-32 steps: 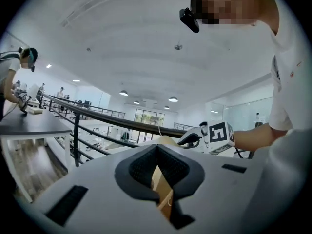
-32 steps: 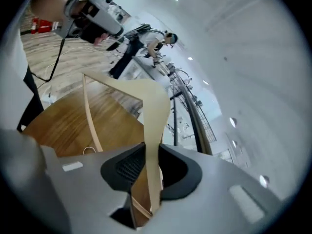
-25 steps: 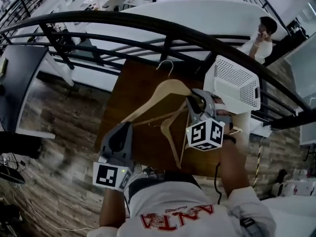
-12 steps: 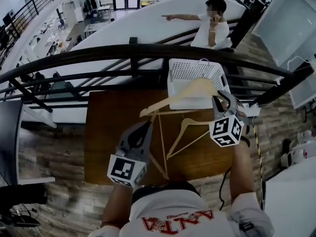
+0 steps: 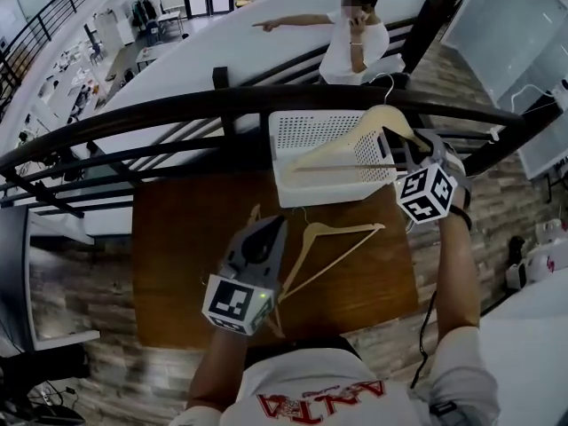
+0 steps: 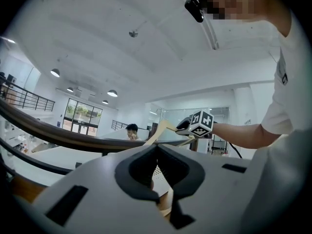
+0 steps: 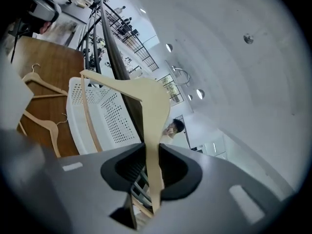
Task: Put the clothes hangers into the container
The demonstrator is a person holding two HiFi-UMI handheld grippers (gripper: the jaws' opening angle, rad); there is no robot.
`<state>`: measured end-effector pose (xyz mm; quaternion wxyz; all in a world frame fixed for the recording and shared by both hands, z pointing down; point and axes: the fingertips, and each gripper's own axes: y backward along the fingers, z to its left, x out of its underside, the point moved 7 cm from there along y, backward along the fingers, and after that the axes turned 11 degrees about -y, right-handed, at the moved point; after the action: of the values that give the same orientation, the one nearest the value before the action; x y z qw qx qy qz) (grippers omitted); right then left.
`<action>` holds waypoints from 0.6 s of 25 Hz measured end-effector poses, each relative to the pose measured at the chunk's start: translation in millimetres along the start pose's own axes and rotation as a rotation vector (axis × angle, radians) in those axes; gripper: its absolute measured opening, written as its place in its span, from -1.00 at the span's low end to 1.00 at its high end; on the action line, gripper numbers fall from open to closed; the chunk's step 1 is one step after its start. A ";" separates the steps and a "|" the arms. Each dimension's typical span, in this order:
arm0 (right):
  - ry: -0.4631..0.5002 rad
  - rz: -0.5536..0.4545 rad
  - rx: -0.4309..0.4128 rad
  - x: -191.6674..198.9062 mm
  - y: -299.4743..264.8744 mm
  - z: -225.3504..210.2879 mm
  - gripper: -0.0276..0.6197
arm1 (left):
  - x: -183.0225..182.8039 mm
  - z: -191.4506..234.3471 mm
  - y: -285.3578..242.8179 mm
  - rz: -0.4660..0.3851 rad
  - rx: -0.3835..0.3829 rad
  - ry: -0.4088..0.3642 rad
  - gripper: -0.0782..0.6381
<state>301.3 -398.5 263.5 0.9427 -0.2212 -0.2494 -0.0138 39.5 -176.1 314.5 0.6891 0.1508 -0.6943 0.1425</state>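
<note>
The right gripper (image 5: pixel 415 149), upper right, is clamped on a wooden hanger (image 7: pixel 151 101) above the white basket (image 5: pixel 319 193). The left gripper (image 5: pixel 269 227), lower centre, has its fingers together, possibly pinching another hanger (image 6: pixel 164 200).

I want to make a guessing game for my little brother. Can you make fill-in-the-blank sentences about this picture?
1. The right gripper grips a hanger made of ____.
2. It holds it over the white ____.
3. A second hanger lies on the brown ____.

Missing words: wood; basket; table.
</note>
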 end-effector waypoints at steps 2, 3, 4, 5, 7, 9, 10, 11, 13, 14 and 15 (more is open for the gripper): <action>0.033 0.016 -0.013 3.6 -21.2 -1.0 -0.65 | 4.9 -1.8 -9.2 0.010 -0.008 0.003 -0.76; 0.055 0.023 -0.024 4.1 -32.1 2.0 -0.65 | 7.9 -1.4 -12.4 0.016 -0.016 0.007 -0.76; 0.079 0.029 -0.040 4.2 -43.4 6.7 -0.65 | 11.2 -0.4 -15.0 0.023 -0.025 0.012 -0.76; 0.105 0.034 -0.058 4.1 -55.0 12.5 -0.65 | 14.6 0.7 -17.2 0.031 -0.037 0.017 -0.76; 0.164 0.041 -0.101 2.2 -78.2 26.4 -0.65 | 21.1 4.1 -20.0 0.051 -0.062 0.027 -0.76; 0.226 0.048 -0.147 -2.8 -99.7 42.5 -0.65 | 27.3 8.5 -21.3 0.077 -0.085 0.040 -0.76; 0.254 0.051 -0.169 -5.8 -109.4 50.7 -0.65 | 30.5 10.9 -21.8 0.089 -0.097 0.047 -0.76; 0.279 0.053 -0.189 -8.8 -118.1 58.6 -0.65 | 33.5 13.4 -22.4 0.097 -0.111 0.055 -0.76; 0.318 0.058 -0.226 -14.5 -132.4 73.7 -0.65 | 37.3 17.9 -23.8 0.106 -0.135 0.067 -0.76; 0.335 0.062 -0.244 -16.5 -137.9 81.0 -0.64 | 39.5 19.3 -24.0 0.108 -0.143 0.069 -0.76; 0.351 0.068 -0.262 -17.7 -142.4 87.8 -0.64 | 42.3 19.9 -23.6 0.108 -0.149 0.070 -0.76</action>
<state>225.6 -491.1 381.8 0.9347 -0.3444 -0.0698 -0.0526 30.7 -206.4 356.4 0.7135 0.0563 -0.6857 0.1326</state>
